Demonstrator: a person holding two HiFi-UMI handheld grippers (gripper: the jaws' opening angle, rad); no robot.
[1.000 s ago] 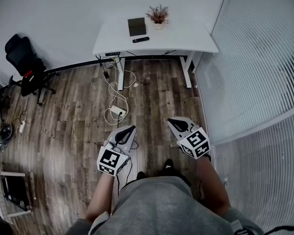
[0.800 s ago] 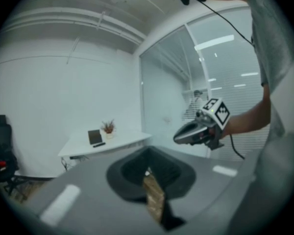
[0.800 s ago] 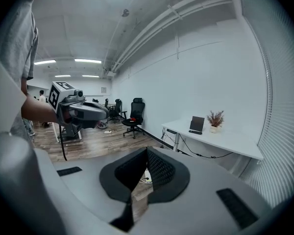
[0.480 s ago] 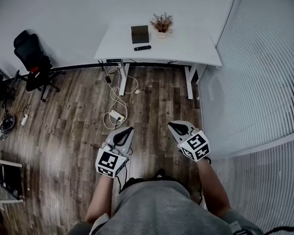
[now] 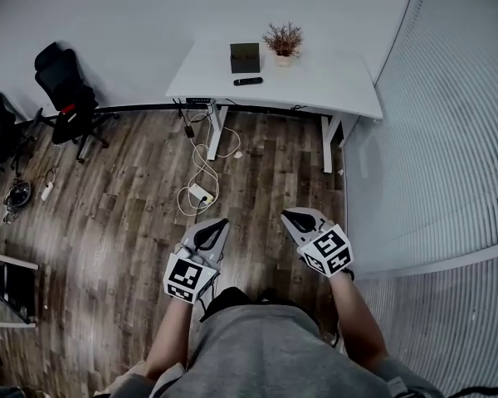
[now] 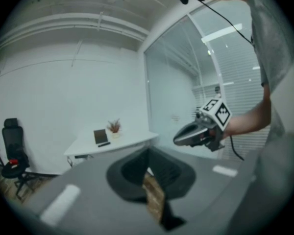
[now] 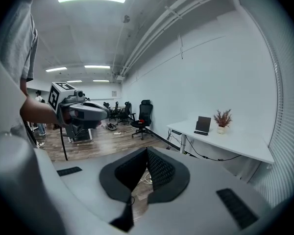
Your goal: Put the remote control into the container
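Far ahead, a white table carries a slim black remote control. Just behind the remote stands a dark box-like container, with a small potted plant to its right. In the right gripper view the remote lies in front of the container. Both grippers are held at waist height above the wooden floor, well short of the table. My left gripper is shut and holds nothing. My right gripper has its jaw tips together, also with nothing in them.
A power strip and loose cables lie on the floor between me and the table. A black office chair stands at the left. A glass wall with blinds runs along the right. A low shelf sits at the far left.
The table, chair and floor have shifted down and to the right in the head view, as the person moves across the room. Both grippers stay shut at waist height.
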